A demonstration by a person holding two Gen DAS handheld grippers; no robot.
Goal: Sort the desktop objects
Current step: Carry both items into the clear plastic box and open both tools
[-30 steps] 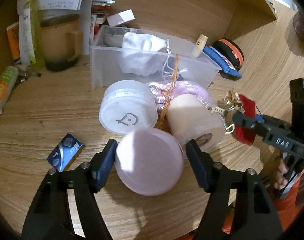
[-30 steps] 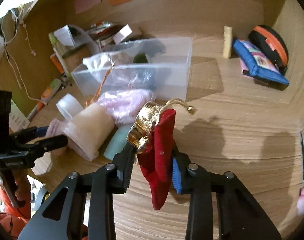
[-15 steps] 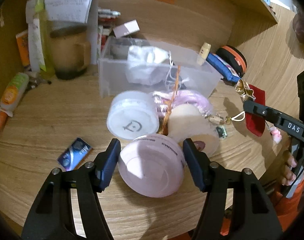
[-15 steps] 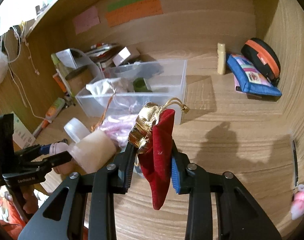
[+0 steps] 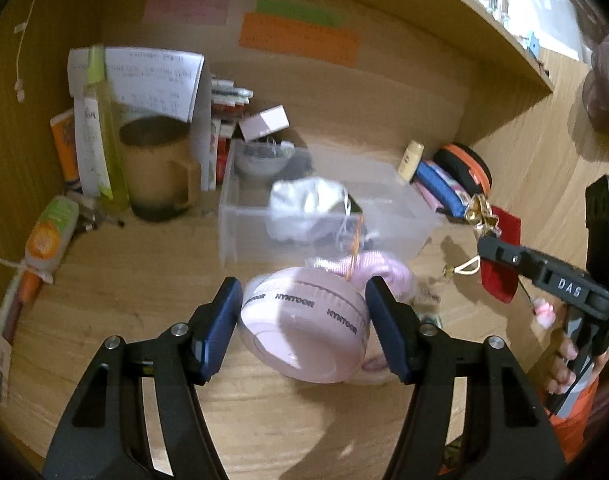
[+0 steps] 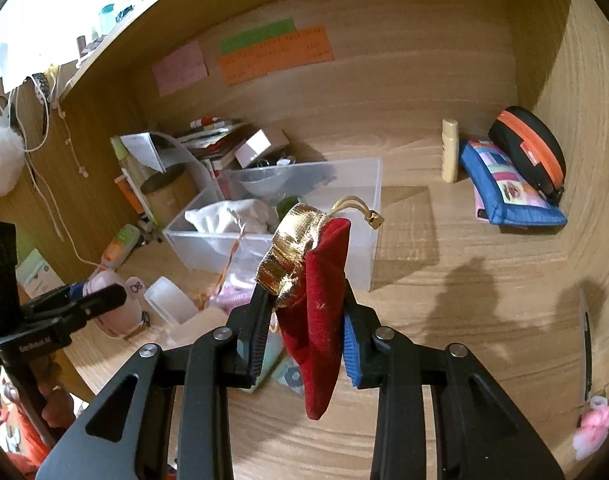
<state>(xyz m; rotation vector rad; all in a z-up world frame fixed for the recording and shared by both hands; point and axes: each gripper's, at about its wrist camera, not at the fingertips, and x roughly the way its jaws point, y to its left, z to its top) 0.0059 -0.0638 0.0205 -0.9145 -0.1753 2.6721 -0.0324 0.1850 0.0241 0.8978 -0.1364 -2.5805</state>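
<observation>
A round pink jar (image 5: 300, 328) printed with "HYNTOOR" hangs above the desk, with my left gripper (image 5: 304, 294) shut on its sides by its blue pads. My right gripper (image 6: 304, 294) is shut on a red velvet pouch (image 6: 320, 320) with a gold top and cord, also lifted off the desk. The clear plastic bin (image 5: 240, 236) stands behind both and holds a white cloth bag (image 5: 304, 208) and a bowl. In the left wrist view the right gripper (image 5: 489, 248) with the pouch (image 5: 504, 224) is at the right. In the right wrist view the left gripper (image 6: 104, 296) is at the left.
A pink cord bundle (image 5: 380, 270) and a white jar (image 6: 170, 300) lie in front of the bin (image 6: 368, 240). A brown mug (image 5: 156, 172), bottle and tube crowd the back left. A blue pouch (image 6: 508, 184) and black-orange case (image 6: 532, 148) sit back right. Shelf walls enclose the desk.
Both grippers have risen with what they hold. The pink jar has come up off the desk, away from the white jar and the beige roll beside it.
</observation>
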